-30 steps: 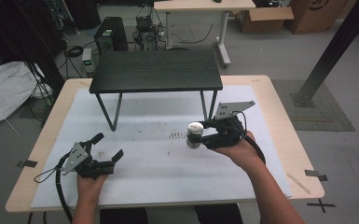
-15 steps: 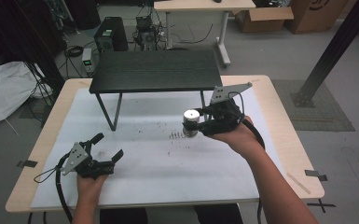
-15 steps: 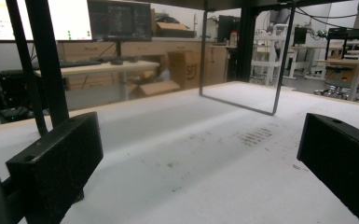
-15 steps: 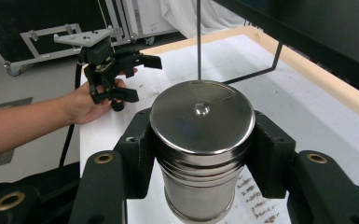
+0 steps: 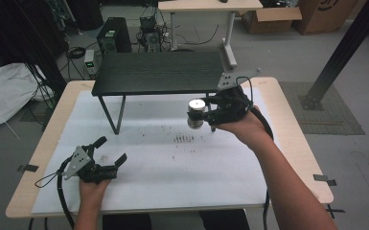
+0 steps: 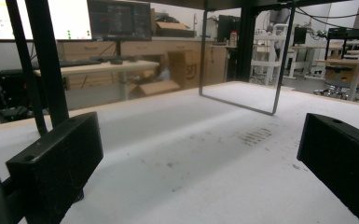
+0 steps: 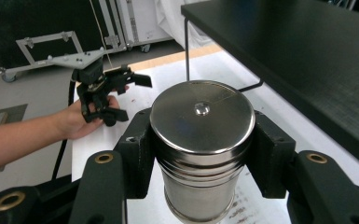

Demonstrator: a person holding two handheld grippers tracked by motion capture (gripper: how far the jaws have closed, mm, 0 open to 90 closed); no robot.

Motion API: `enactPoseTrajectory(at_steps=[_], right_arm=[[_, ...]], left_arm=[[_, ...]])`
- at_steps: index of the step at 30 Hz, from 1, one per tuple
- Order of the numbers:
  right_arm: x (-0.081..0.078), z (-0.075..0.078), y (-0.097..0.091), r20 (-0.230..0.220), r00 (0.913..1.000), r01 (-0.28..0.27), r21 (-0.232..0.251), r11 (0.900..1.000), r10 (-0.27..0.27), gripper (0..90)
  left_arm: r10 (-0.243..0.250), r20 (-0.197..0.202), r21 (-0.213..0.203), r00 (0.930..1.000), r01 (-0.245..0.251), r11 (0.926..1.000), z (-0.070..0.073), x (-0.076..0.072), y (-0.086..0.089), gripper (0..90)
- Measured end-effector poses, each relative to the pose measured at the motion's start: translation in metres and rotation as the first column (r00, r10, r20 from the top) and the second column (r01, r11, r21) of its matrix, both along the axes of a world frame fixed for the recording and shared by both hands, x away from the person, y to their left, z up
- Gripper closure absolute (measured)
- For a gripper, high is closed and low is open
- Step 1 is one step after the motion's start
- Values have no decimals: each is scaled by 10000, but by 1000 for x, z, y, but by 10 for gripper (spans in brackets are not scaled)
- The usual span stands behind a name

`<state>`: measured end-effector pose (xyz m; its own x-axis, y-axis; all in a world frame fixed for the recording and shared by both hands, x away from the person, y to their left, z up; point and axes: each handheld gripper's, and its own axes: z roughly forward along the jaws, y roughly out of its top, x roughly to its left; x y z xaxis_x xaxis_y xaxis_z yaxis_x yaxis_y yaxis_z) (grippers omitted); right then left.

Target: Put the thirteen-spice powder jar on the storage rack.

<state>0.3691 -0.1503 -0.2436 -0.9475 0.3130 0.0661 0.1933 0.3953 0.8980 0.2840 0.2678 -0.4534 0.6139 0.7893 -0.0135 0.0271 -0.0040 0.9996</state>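
Observation:
A shiny steel cylinder with a flat lid hangs upright above the white mat, just in front of the black shelf. My right gripper is shut on the cylinder, its two jaws pressing the sides below the lid. The shelf's top lies close on the right in the right gripper view. My left gripper rests low at the near left of the mat, open, with nothing between its black jaws. It appears farther off as the left gripper in the right gripper view.
The black shelf stands on thin metal legs at the back of the wooden table. Dark scuff marks dot the white mat. A shelf leg frame stands ahead in the left gripper view.
My right gripper has carried the steel cylinder up and back toward the shelf's front edge. The left gripper has stayed still.

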Motion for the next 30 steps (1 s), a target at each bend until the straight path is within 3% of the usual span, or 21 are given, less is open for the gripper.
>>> enactPoseTrajectory(at_steps=[21, 30], right_arm=[[41, 43, 11, 181, 9984, 539, 34, 9985, -539, 488], [63, 55, 18, 133, 9933, 1146, 190, 9932, -1149, 489]], left_arm=[[3, -18, -30, 10000, -3, 10000, 0, 0, 0, 5], [3, 5, -30, 10000, -3, 10000, 0, 0, 0, 5]])
